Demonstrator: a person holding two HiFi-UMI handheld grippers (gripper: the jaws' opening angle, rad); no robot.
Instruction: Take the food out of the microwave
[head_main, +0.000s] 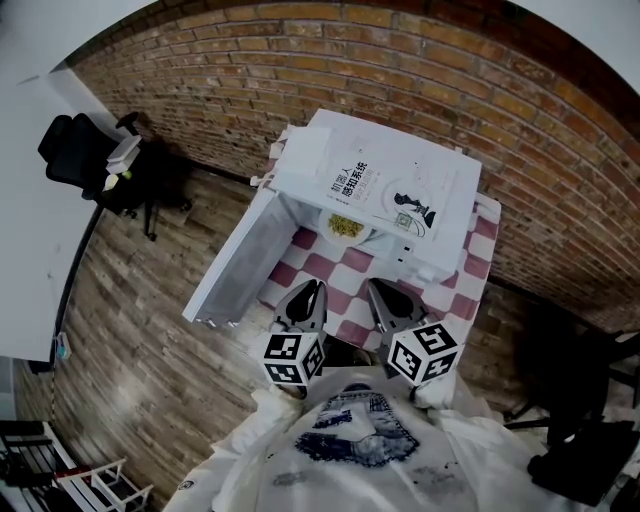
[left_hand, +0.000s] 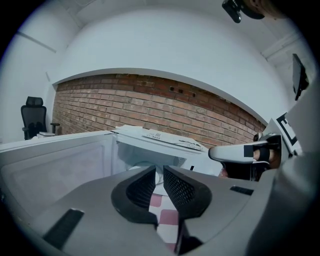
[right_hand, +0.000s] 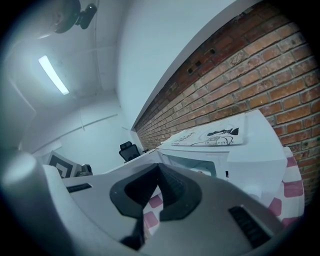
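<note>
The microwave (head_main: 310, 150) is a smooth white box with squared edges. It stands on a bench covered with a pink-and-white checked cloth (head_main: 335, 270), in front of a rough red brick wall (head_main: 420, 60). Its long side runs along the wall and its mouth faces the person. The door (head_main: 235, 265) is hinged on the left and stands swung wide open, out over the bench edge. A flat printed booklet (head_main: 390, 190) lies on top.

The food (head_main: 345, 226), a yellowish crumbly heap on a round white dish (head_main: 366, 238), sits just inside the opening; only the head view shows it. In the left gripper view the cavity is a pale glow with a curved white rim, and the right gripper view shows the microwave's front from the side.

The left gripper (head_main: 312, 292) and right gripper (head_main: 378, 290) are side by side over the cloth, pointing at the opening and short of it. The left gripper's dark ribbed jaws are a narrow slit apart with nothing between them. The right gripper's jaws meet at the tips, empty.
</note>
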